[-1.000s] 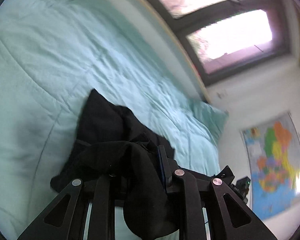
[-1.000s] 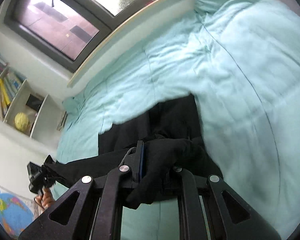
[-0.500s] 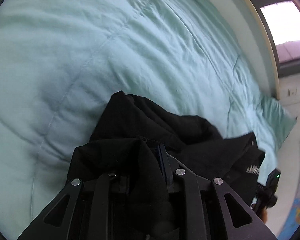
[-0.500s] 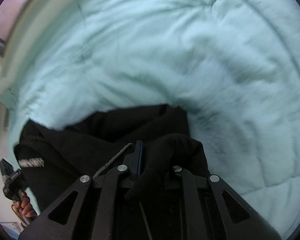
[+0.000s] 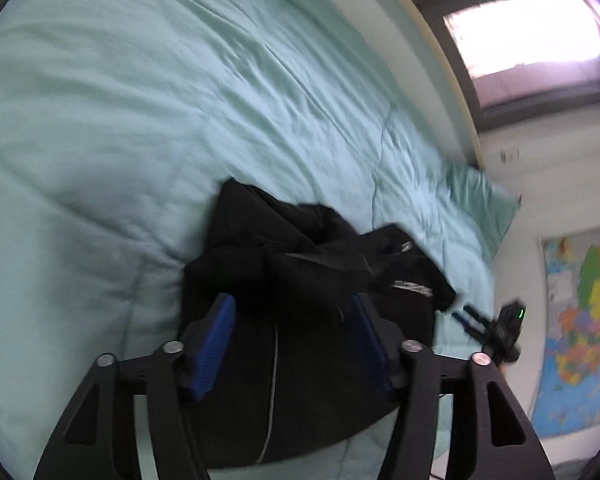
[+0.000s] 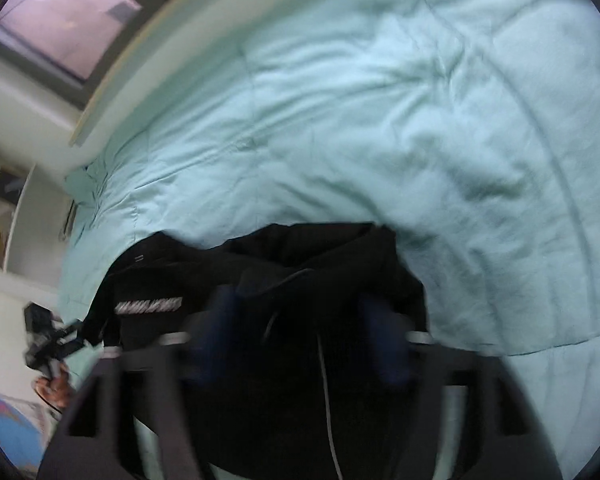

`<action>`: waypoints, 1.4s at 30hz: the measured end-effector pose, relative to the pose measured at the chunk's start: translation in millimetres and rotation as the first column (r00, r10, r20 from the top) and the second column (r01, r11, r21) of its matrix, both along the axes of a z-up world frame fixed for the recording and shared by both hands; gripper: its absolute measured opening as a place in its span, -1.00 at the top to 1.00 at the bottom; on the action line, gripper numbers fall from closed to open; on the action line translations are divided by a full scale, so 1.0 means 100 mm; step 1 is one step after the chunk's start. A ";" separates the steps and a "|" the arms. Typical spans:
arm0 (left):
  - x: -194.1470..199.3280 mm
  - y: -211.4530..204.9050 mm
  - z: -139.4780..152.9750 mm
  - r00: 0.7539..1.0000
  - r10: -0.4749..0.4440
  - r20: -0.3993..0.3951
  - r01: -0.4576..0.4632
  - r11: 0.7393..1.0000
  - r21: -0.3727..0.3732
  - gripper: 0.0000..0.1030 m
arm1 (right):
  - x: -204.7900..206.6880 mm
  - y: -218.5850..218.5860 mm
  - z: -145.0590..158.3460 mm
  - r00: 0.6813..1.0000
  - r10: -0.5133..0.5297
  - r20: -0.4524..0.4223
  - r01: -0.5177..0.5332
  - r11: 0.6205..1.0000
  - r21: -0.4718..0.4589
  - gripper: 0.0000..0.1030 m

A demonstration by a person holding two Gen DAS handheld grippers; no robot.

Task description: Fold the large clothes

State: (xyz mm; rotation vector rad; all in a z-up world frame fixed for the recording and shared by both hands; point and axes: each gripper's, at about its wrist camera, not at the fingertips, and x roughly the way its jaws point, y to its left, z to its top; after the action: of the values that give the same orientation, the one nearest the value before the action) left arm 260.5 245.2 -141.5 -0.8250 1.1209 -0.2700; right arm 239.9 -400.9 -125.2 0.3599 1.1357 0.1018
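1. The black garment point(image 5: 308, 320) lies bunched in a heap on the bed point(image 5: 180, 120), on its pale green quilt, toward the near edge of the bed.
2. The left gripper point(image 5: 292, 340) stands wide, its blue-padded fingers point(image 5: 216, 344) spread to either side of the cloth and holding nothing; the garment lies between and beyond them.
3. The right gripper point(image 6: 300, 336) is blurred, yet its dark blue fingers point(image 6: 384, 340) also stand wide apart, with the garment point(image 6: 284, 300) lying between them and not pinched.
4. A grey-white printed strip point(image 6: 148, 305) shows on the garment's left part in the right wrist view; a thin pale cord point(image 6: 328, 400) runs down its middle.
5. A pillow point(image 5: 484, 196) lies at the far end of the bed, below the window point(image 5: 520, 28).
6. A coloured map point(image 5: 584, 320) hangs on the wall beside the bed.
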 end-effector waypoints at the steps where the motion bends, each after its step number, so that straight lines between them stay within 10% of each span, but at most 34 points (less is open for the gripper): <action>1: -0.06 0.08 0.06 0.999 0.027 0.021 -0.027 1.000 -0.011 -0.26 | 0.00 0.05 0.02 1.000 0.010 0.007 -0.009 1.000 -0.018 -0.64; 5: 0.00 0.11 0.13 0.997 0.050 0.054 -0.059 0.983 0.172 -0.46 | 0.10 0.13 -0.12 0.999 0.028 -0.025 -0.031 0.990 -0.136 -0.64; 11: 0.56 -0.06 -0.41 0.998 -0.001 -0.056 0.014 0.971 0.238 -0.45 | 0.35 -0.06 -0.44 0.998 0.054 -0.040 -0.061 0.979 -0.194 -0.64; 21: 0.98 -0.16 -0.87 0.991 -0.056 -0.120 0.068 0.993 0.097 -0.45 | 0.87 -0.18 -1.00 0.985 0.130 -0.116 -0.136 0.990 -0.041 -0.47; 25: 0.89 -0.38 -0.66 0.997 -0.076 -0.032 0.081 0.963 0.256 0.47 | 0.65 0.03 -0.81 0.989 0.145 -0.031 -0.148 0.953 -0.263 0.70; 34: 0.83 -0.38 0.14 0.979 0.011 0.203 -0.062 0.967 0.246 0.74 | 0.63 0.38 -0.10 0.980 0.143 0.139 -0.049 0.848 -0.527 0.73; 42: 1.46 -0.30 -1.08 0.995 0.072 -0.065 -0.053 0.964 0.261 0.62 | 1.25 0.26 -1.25 0.992 0.038 -0.120 -0.089 0.885 -0.457 0.72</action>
State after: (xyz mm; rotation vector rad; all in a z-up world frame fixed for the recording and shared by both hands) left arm 406.1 214.8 -249.2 -0.6401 1.1688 -0.0380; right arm 365.0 -374.5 -249.9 -0.1006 1.2382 -0.1339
